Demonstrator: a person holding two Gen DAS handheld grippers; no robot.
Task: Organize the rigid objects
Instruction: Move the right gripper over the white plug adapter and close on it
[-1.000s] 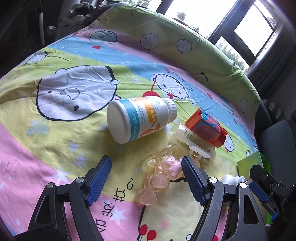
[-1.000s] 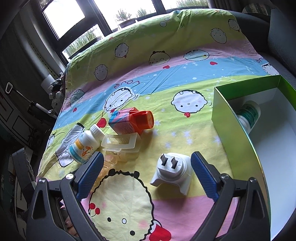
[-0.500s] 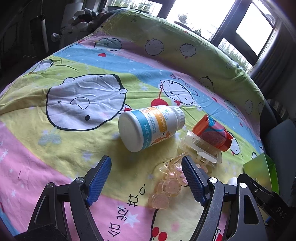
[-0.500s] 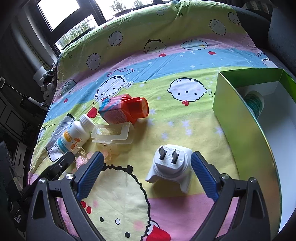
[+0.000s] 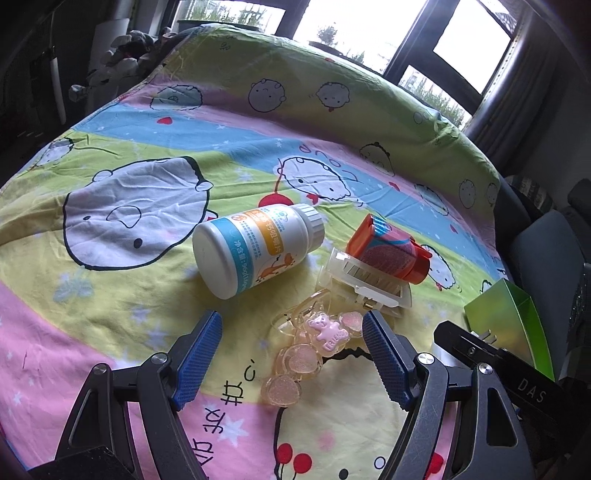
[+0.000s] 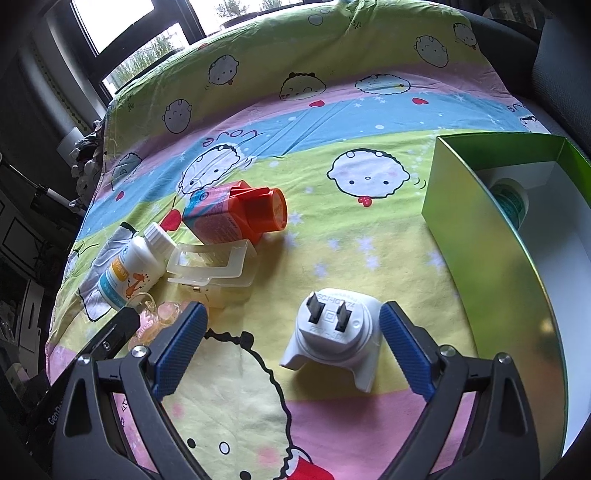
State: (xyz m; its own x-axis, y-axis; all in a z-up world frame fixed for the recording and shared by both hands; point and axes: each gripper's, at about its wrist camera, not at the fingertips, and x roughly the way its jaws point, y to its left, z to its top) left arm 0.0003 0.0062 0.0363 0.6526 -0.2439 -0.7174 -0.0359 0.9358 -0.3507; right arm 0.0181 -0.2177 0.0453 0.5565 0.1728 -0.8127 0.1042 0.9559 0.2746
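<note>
A wrinkled cartoon-print bedsheet carries a glossy green cardboard box, a smooth white pill bottle lying sideways, and a white two-pronged plug between the right gripper jaws, spread apart. Left gripper jaws gape around translucent pink heart-shaped clips.

Daylight pours in from the blown-out white window panes at the far side, leaving the colourful cartoon-print bedsheet evenly bright. Shadows under objects are soft and short. Both fisheye views bend strongly outward, with dark vignetted corners and dim, murky room edges.
</note>
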